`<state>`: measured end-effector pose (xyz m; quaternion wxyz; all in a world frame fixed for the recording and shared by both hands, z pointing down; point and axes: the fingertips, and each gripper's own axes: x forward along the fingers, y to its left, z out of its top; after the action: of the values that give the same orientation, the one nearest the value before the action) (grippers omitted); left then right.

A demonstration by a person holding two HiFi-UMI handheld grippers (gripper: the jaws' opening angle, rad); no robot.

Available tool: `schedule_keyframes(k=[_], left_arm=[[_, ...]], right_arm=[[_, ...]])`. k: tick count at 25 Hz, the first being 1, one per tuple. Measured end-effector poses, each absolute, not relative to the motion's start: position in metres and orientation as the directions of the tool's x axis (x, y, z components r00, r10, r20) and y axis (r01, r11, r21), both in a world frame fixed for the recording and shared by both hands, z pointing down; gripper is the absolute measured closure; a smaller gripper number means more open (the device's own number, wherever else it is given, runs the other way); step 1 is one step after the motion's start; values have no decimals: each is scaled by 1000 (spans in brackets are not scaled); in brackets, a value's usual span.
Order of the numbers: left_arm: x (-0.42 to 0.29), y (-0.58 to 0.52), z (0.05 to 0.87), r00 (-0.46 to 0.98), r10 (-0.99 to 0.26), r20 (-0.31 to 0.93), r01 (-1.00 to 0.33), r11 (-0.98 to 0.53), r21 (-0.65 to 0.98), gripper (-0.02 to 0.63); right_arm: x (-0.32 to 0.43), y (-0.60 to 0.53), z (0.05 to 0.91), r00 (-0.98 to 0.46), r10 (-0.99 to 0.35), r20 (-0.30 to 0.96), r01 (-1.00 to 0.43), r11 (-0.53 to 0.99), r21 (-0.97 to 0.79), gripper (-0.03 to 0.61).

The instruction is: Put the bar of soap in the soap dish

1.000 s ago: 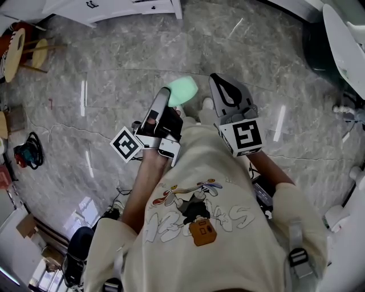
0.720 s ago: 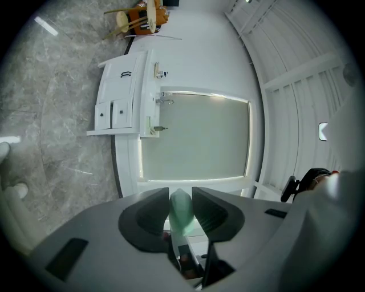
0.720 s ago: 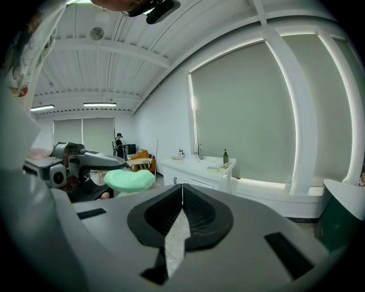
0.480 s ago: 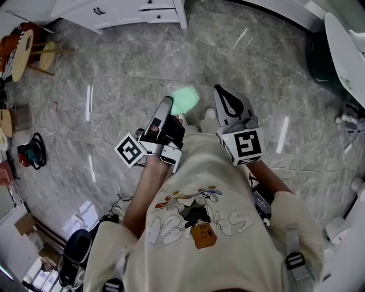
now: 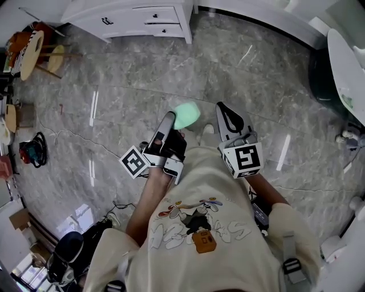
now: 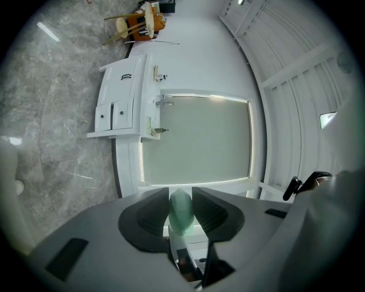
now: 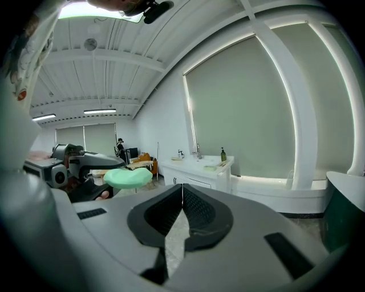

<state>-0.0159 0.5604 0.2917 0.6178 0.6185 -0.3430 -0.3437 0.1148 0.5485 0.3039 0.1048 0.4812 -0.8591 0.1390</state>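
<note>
Left gripper view puts us right at the left gripper (image 6: 181, 193), whose 2 jaws are clamped on the bar of soap (image 6: 181, 212), a pale green bar standing on edge between them. In the head view we see the soap sticking out past the jaw tips, carried in the air above the grey marble floor (image 5: 131, 85) and resting on nothing. The right gripper (image 7: 182, 191) has its 2 jaws pressed together at the tips with nothing between them. We hold it just beside the left gripper, to its right and at about the same height, and the 2 do not touch. From the right gripper view the soap shows off to the left, lying flat in the left gripper's grasp. Further out, a white cabinet (image 5: 137, 17) with drawers stands by the wall, well apart from us, and in the right gripper view a dark bottle (image 7: 223, 154) stands upright on its top. Our cream printed shirt (image 5: 199, 228) fills the lower part of the head view.
</note>
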Motion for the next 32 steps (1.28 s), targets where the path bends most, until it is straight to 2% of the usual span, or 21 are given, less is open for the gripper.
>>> schedule_keyframes(k=[13,32], left_arm=[[-9,531,300,518,-855,25,-1,28,1000,477],[-108,357,307,529,-849,0,59,37,998,477]], right_arm=[[127,516,321,-519,-778,353,-854,490,-175,571],[24,352,324,-499,-765,407,-861,492,-132,571]])
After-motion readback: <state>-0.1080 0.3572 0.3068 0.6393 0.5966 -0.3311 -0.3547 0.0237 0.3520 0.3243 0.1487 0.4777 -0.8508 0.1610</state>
